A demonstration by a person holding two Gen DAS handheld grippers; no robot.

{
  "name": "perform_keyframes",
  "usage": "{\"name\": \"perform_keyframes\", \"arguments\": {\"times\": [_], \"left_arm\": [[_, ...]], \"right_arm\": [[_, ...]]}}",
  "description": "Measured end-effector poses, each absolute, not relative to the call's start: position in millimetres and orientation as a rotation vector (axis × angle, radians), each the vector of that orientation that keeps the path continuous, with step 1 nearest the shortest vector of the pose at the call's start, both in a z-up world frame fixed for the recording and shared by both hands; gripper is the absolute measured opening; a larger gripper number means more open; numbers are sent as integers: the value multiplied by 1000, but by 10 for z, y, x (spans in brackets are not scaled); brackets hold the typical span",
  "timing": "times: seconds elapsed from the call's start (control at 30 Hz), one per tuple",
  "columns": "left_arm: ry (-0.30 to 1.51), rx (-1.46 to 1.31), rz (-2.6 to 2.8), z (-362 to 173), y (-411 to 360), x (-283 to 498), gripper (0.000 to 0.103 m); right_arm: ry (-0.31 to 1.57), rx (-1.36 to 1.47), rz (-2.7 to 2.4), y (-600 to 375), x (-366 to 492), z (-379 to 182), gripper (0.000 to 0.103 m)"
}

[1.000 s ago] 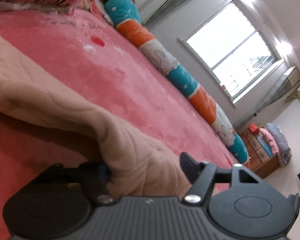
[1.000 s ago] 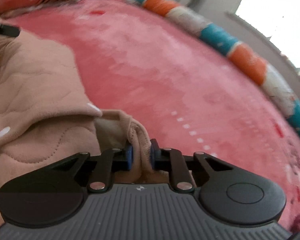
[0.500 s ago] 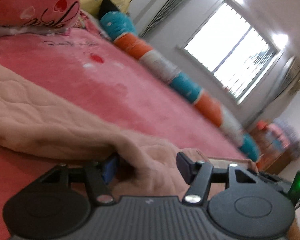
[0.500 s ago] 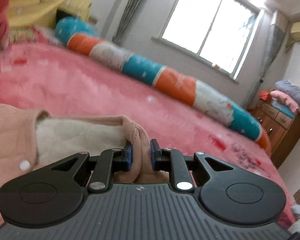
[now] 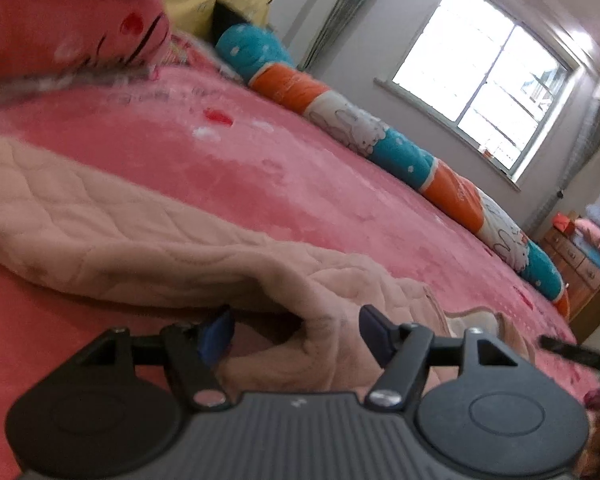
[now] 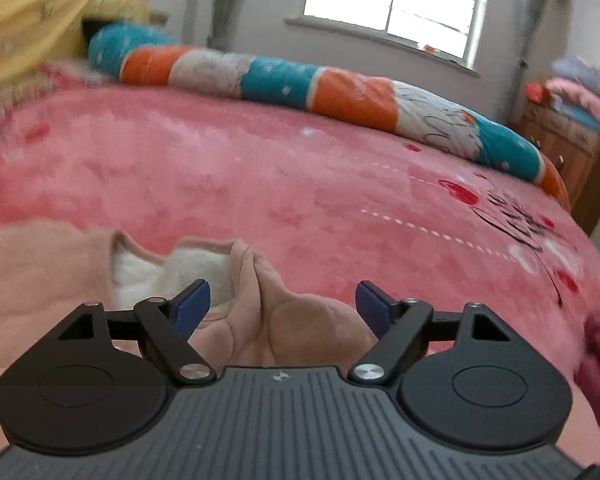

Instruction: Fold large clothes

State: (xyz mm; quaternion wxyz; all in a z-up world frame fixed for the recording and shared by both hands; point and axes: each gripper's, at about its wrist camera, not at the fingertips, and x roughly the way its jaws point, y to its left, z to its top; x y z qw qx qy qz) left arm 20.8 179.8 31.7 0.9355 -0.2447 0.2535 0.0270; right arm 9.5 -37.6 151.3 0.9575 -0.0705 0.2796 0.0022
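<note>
Left wrist view: garment (image 5: pixel 148 240) runs off frame left.

Right gripper (image 6: pixel 283 303), earlier clamped on the pink garment's (image 6: pixel 284 312) edge, jaws now opening wide, fabric loose between them. Left gripper (image 5: pixel 296 330) jaws opening too, garment fold no longer pinched.

A home bedroom: pink-blanketed bed (image 6: pixel 260 184), bolster (image 6: pixel 284 80), dresser (image 6: pixel 560 144).
</note>
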Motion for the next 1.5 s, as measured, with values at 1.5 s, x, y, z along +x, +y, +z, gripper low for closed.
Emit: {"name": "perform_keyframes", "arguments": {"times": [1.5], "left_arm": [[746, -354, 39, 233, 2197, -1412, 83]], "right_arm": [[963, 280, -31, -734, -3074, 1227, 103]]}}
